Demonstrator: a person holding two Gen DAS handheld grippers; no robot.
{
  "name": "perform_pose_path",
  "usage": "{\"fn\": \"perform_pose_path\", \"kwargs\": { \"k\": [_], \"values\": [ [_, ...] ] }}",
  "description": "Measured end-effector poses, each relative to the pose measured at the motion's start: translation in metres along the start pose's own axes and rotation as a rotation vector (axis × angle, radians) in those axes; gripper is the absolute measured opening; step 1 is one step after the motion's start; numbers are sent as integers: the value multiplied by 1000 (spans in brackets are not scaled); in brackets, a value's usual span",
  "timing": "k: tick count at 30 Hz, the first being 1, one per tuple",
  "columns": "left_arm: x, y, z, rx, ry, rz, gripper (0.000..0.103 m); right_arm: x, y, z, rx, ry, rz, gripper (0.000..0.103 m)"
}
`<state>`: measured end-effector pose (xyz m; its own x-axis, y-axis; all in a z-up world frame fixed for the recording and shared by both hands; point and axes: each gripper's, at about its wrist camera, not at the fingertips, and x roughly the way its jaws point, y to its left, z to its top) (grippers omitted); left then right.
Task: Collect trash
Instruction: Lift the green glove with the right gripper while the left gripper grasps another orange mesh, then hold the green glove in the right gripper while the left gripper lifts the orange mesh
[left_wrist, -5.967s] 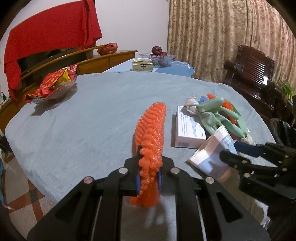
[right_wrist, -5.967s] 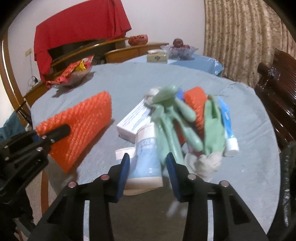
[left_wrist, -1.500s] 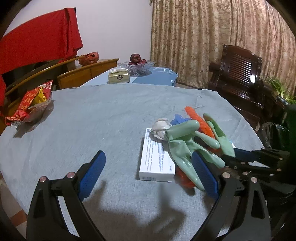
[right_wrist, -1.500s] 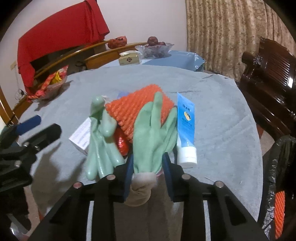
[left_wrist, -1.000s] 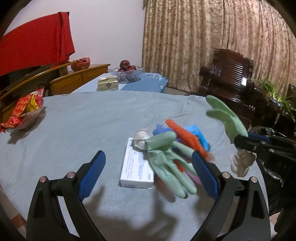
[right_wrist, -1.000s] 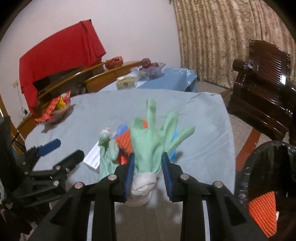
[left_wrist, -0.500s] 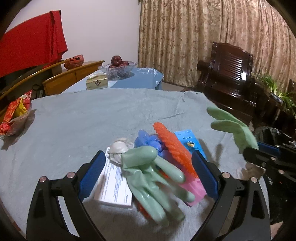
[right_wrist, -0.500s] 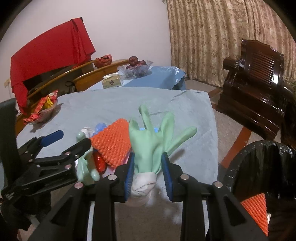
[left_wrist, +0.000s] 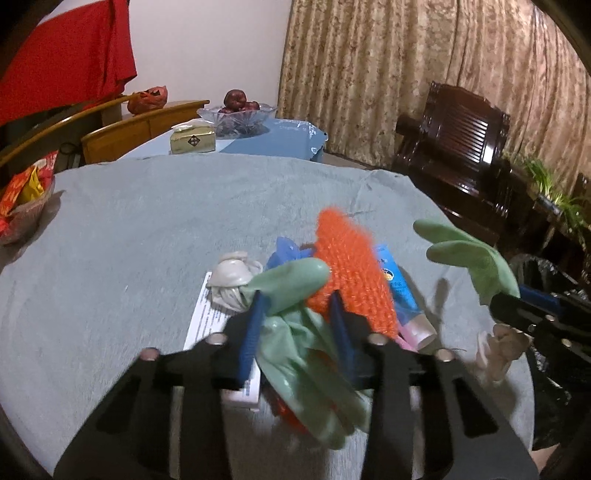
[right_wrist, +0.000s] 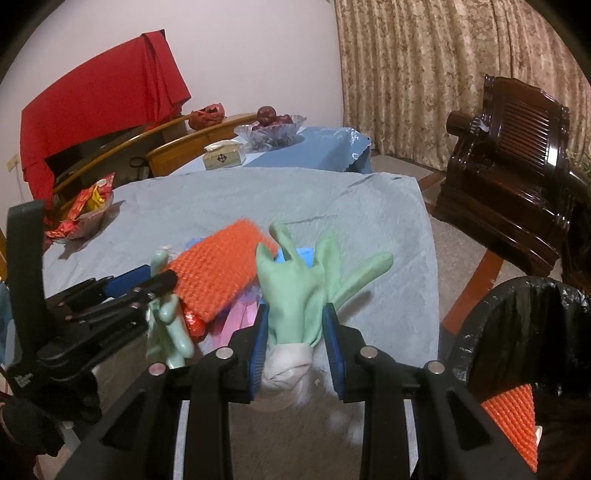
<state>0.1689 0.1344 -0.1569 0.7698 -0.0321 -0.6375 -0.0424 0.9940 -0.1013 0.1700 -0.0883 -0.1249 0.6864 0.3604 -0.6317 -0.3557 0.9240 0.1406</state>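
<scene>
Two green rubber gloves in play. One glove (right_wrist: 295, 291) pinched at the cuff by the right claw (right_wrist: 295, 343), held up clear of the counter (right_wrist: 258, 192), fingers flopping forward. Other glove (left_wrist: 295, 295) lying on the trash pile near the counter's front edge, with the left claw (left_wrist: 295, 332) just closing in around it, jaws narrow with the glove between the pads; looks like a grip, though too blurry to swear by. Soft, light, floppy and a bit slick by the look of it, so best taken at the bunched cuff or the thick palm, never by a dangling finger that could stretch and slip out.

Rest of the pile: orange scrubby pad (left_wrist: 351, 269), blue tube (left_wrist: 399, 291) with a white cap, white box (left_wrist: 210, 325) underneath, crumpled white wad (left_wrist: 232, 277).

Right wrist view alone gives the bin (right_wrist: 524, 332) with its black liner, just off the counter's right edge, another orange pad (right_wrist: 513, 421) already inside. Left wrist view catches only a sliver of that liner, but gives the box and tube far better
</scene>
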Motion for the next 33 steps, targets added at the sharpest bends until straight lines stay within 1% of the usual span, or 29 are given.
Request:
{"fn": "perform_pose_path", "kwargs": {
  "k": [2, 5, 7, 10, 12, 14, 15, 16, 17, 18, 19, 21, 23, 26, 30, 31, 32, 33],
  "values": [
    [-7, 3, -1, -7, -6, -10, 24, 0, 1, 0, -2, -1, 0, 29],
    [-15, 6, -3, -22, -12, -19, 17, -3, 2, 1, -7, -6, 2, 29],
    [-21, 10, -4, -36, -15, -24, 14, -5, 3, 1, -11, -10, 4, 29],
    [-30, 14, -5, -50, -12, -45, 14, -6, 4, 0, -12, -9, 6, 29],
    [-29, 13, -10, -32, 4, -36, 17, -5, 6, -1, -11, -4, 9, 29],
    [-28, 13, -14, -24, 20, -34, 25, -5, 8, -2, -15, 1, 10, 29],
    [-28, 13, -15, -21, 22, -31, 28, -5, 8, -2, -18, 2, 9, 29],
    [-28, 13, -15, -20, 23, -27, 34, -6, 9, -2, -20, 2, 8, 29],
    [-28, 14, -16, -20, 26, -26, 45, -6, 8, -1, -21, 3, 8, 29],
    [-29, 15, -16, -23, 28, -26, 50, -6, 8, -1, -20, 2, 6, 29],
    [-30, 16, -17, -24, 25, -25, 54, -7, 7, -1, -18, 1, 5, 29],
    [-32, 17, -17, -17, 21, -26, 57, -7, 7, -1, -16, 1, 2, 29],
    [-35, 16, -19, -9, 17, -21, 65, -7, 7, 0, -15, 2, -1, 29],
    [-33, 13, -22, 3, 28, -21, 70, -8, 7, -1, -19, 3, -1, 29],
    [-25, 7, -33, 18, 67, -14, 69, -7, 7, -2, -17, 6, -3, 29],
    [-22, 6, -34, 18, 76, -14, 67, -6, 6, -2, -18, 7, -4, 29],
    [-20, 6, -34, 15, 80, -23, 59, -6, 6, -2, -18, 8, -6, 29],
    [-19, 6, -35, 15, 83, -31, 55, -6, 5, -2, -17, 8, -7, 29]
  ]
}}
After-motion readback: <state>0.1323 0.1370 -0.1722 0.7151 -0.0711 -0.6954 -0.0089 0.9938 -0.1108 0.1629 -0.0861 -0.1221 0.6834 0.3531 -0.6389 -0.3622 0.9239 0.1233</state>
